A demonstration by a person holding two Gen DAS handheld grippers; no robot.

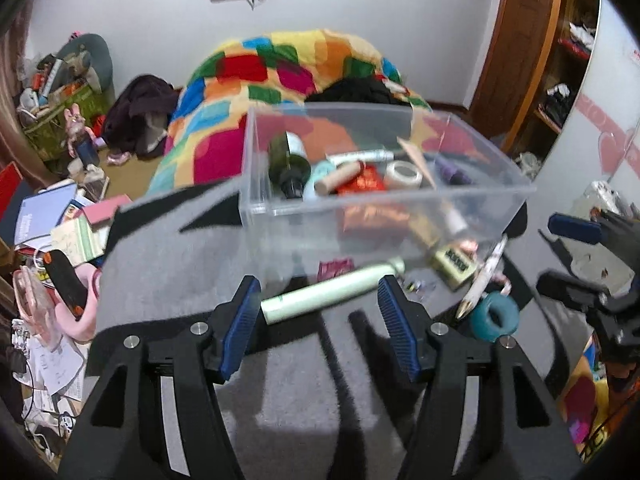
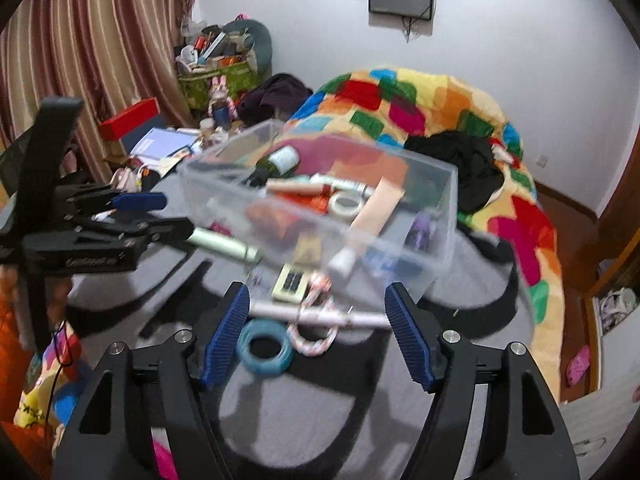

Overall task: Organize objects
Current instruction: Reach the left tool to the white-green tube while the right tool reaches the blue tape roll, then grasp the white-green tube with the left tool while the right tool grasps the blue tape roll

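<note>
A clear plastic box [image 1: 256, 168] [image 2: 440, 248] stands on the grey mat and holds a dark green bottle [image 1: 289, 162], tape roll [image 1: 403, 175], tubes and red packets. In front of it lie a pale green tube [image 1: 332, 290] [image 2: 222, 243], a white pen [image 1: 482, 276] [image 2: 320, 315], a teal tape ring [image 1: 495, 316] [image 2: 264, 346], a cream card [image 2: 291, 281] and a pink-white cord [image 2: 314, 338]. My left gripper [image 1: 318, 320] is open, its jaws either side of the green tube. My right gripper [image 2: 316, 332] is open around the teal ring and pen.
The grey mat [image 1: 180, 264] lies on a bed with a patchwork blanket [image 1: 256, 76]. Books and papers [image 1: 60, 216] clutter the floor at left. A wooden door and shelves [image 1: 532, 60] stand at right. Striped curtains [image 2: 88, 40] hang at left.
</note>
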